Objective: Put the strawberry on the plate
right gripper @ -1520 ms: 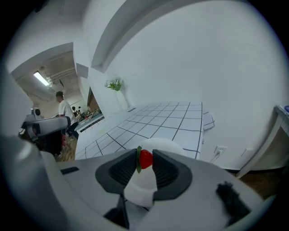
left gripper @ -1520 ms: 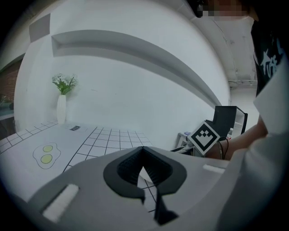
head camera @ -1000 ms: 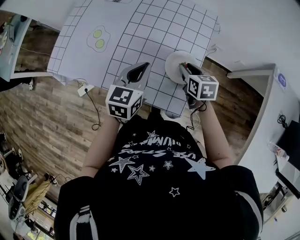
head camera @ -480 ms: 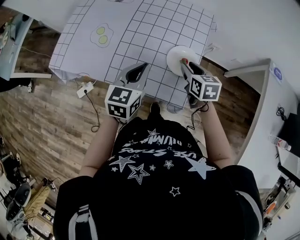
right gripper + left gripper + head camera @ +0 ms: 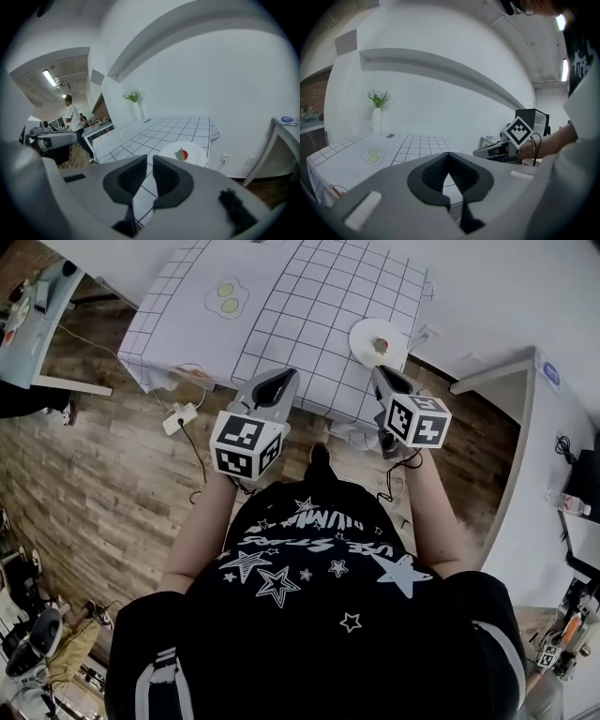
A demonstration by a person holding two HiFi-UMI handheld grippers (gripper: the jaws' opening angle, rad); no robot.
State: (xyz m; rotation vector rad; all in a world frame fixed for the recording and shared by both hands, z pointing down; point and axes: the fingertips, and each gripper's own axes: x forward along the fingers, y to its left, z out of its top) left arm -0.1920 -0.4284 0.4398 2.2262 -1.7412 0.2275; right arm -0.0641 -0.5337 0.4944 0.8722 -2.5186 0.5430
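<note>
Head view: strawberry [image 5: 380, 345] sits on plate [image 5: 361, 332]; right hand-held gripper [image 5: 386, 379] backs off, empty jaws just narrowed to a slit; left hand-held gripper [image 5: 275, 388] closed. Placement looks done.

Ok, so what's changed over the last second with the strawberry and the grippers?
The right gripper has pulled back off the plate, leaving the strawberry lying on it. Its fingers have just been closing, with nothing between them. The left gripper stayed at the near edge of the table, empty.
</note>
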